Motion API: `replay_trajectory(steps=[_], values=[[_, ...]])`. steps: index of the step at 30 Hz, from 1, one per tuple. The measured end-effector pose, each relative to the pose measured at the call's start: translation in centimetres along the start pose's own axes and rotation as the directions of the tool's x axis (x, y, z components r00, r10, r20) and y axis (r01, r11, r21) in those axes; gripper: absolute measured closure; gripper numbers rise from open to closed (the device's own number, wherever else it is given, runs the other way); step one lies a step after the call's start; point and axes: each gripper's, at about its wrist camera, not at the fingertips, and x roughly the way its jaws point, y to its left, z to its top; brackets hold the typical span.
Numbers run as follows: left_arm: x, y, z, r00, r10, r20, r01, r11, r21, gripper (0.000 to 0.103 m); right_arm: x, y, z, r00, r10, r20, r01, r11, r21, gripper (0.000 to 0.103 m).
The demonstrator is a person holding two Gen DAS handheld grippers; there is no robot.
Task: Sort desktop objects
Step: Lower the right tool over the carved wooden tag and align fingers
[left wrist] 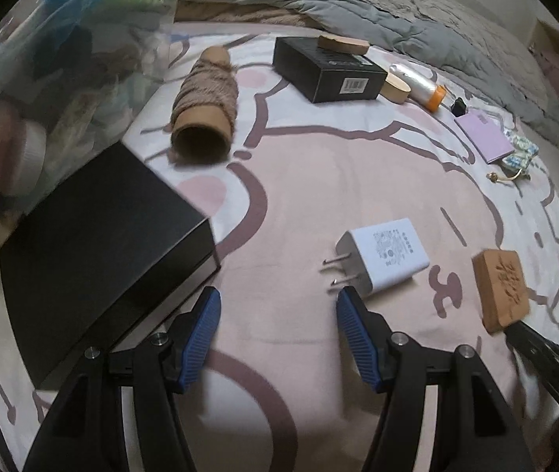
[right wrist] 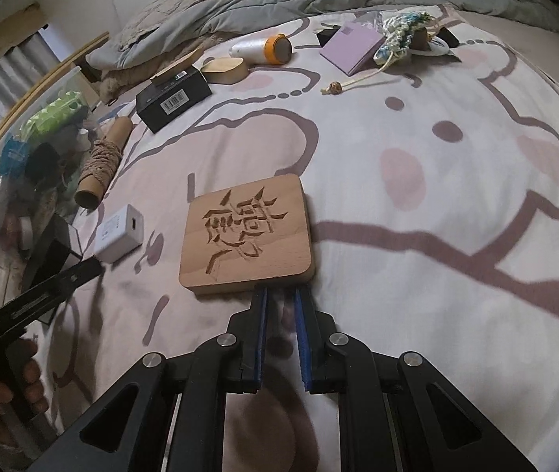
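Note:
A white charger plug [left wrist: 384,259] lies on the pink patterned bed sheet [left wrist: 299,181], just ahead of the right finger of my left gripper [left wrist: 277,295]. That gripper stands open over bare sheet with nothing between its fingers. A large black box [left wrist: 98,251] sits against its left finger. A carved wooden block [right wrist: 248,232] lies flat on the sheet. My right gripper [right wrist: 281,293] is shut, its tips at the block's near edge, and only sheet shows in the narrow gap. The wooden block [left wrist: 500,291] also shows in the left wrist view.
A twine-wrapped cardboard tube [left wrist: 206,106], a small black box [left wrist: 326,69], a white spool with an orange end [left wrist: 421,84], a purple pad [left wrist: 484,135] and a crocheted pouch [left wrist: 519,155] lie farther back. A grey quilt [left wrist: 358,4] bounds the far side. A clear bin [left wrist: 23,98] of clutter stands at left.

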Motion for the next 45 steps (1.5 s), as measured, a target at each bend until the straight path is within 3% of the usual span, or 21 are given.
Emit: replay_trajectory(steps=[8,12,15,23,25,26,27,28,29,30,35,45], values=[[-1.3,0.3,-0.4,0.994,-0.107,-0.022,0.105,0.992,-0.072,0.041,0.8,-0.1,0.9,1.000,-0.007,0.016,0.008,1.000,-0.022,0.089],[-1.5,-0.9,-0.6,0.986,-0.165,-0.021,0.163,0.984,-0.077,0.029,0.7,0.3,0.5,0.999,-0.027,0.046,0.029,0.998,-0.048,0.089],[-1.5,-1.8,-0.5,0.985,-0.171,-0.003,0.170,0.982,-0.081,0.018,0.8,0.8,0.4,0.997,-0.053,0.061,0.058,0.995,-0.076,0.089],[-0.1,-3.5,0.0,0.988,-0.154,0.014,0.154,0.983,-0.095,0.018,0.5,0.6,-0.1,0.995,-0.048,0.092,0.054,0.997,-0.059,0.088],[0.3,-4.1,0.1,0.991,-0.132,0.032,0.134,0.987,-0.088,0.017,0.4,0.6,-0.2,0.995,-0.046,0.093,0.052,0.997,-0.065,0.082],[0.5,-4.6,0.3,0.992,-0.119,0.044,0.122,0.990,-0.077,0.018,0.4,0.6,-0.1,0.995,-0.036,0.093,0.043,0.997,-0.071,0.072],[0.6,-4.8,0.4,0.992,-0.111,0.053,0.115,0.991,-0.068,0.018,0.3,0.9,-0.3,0.995,-0.024,0.093,0.031,0.996,-0.078,0.052],[0.8,-5.1,0.5,0.993,-0.103,0.065,0.107,0.993,-0.055,0.018,0.3,1.3,-0.5,0.996,0.003,0.088,0.005,0.996,-0.091,0.039],[1.0,-5.6,0.7,0.993,-0.088,0.078,0.091,0.995,-0.034,0.018,0.3,1.8,-0.7,0.996,0.038,0.077,-0.029,0.993,-0.116,0.014],[1.2,-5.9,0.8,0.994,-0.072,0.083,0.074,0.997,-0.013,0.018,0.4,2.5,-0.9,0.997,0.051,0.065,-0.040,0.988,-0.149,0.000],[2.0,-5.6,0.5,0.994,0.032,0.104,-0.037,0.998,0.045,0.018,1.3,4.7,-1.7,0.996,-0.074,0.058,0.087,0.959,-0.269,0.000],[1.3,-3.0,0.0,0.997,0.040,0.060,-0.040,0.999,0.000,0.018,1.5,4.9,-2.0,0.993,-0.095,0.067,0.110,0.955,-0.274,0.000]])
